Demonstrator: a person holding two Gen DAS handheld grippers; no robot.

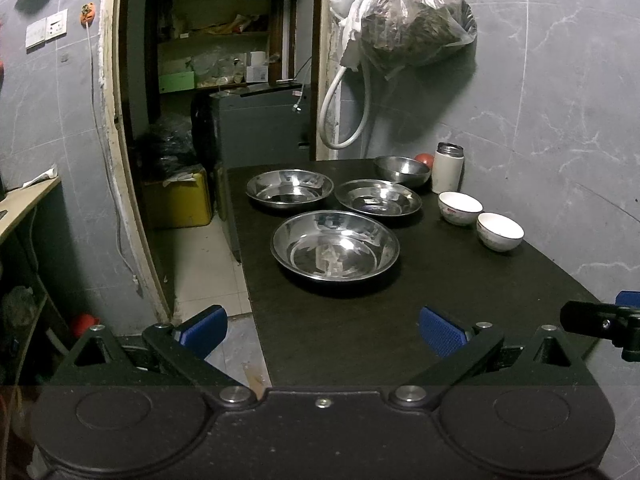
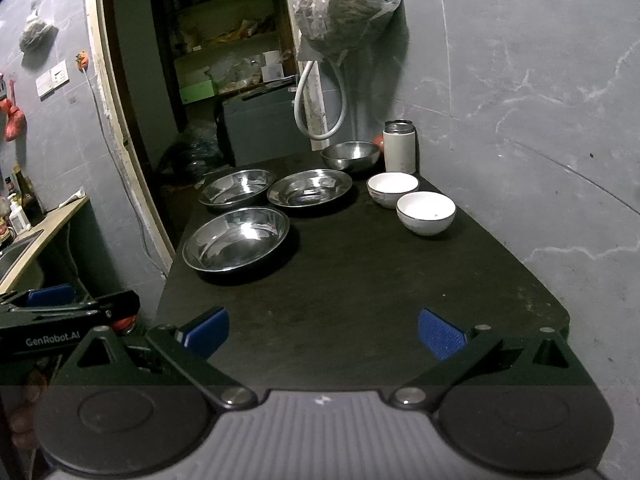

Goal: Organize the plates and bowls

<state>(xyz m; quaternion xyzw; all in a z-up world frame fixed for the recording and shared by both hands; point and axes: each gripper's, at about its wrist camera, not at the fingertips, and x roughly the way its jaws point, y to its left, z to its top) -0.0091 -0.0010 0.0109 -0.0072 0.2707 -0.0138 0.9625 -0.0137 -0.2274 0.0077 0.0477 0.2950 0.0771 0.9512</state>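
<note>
Both hand-held grippers hover level over the near end of the dark counter (image 1: pixel 460 288), pointing along it. The left hand-held gripper (image 1: pixel 322 330) and the right hand-held gripper (image 2: pixel 324 332) are spread wide, holding nothing. Ahead sit 3 steel plates (image 1: pixel 335 245), a steel bowl (image 1: pixel 402 168) and 2 white bowls (image 2: pixel 426 212) beside a flask (image 2: pixel 399 146).

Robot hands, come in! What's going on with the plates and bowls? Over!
Left gripper open, empty. Right gripper open, empty. Three steel plates, steel bowl, two white bowls spread on table, none stacked. Path clear.
</note>
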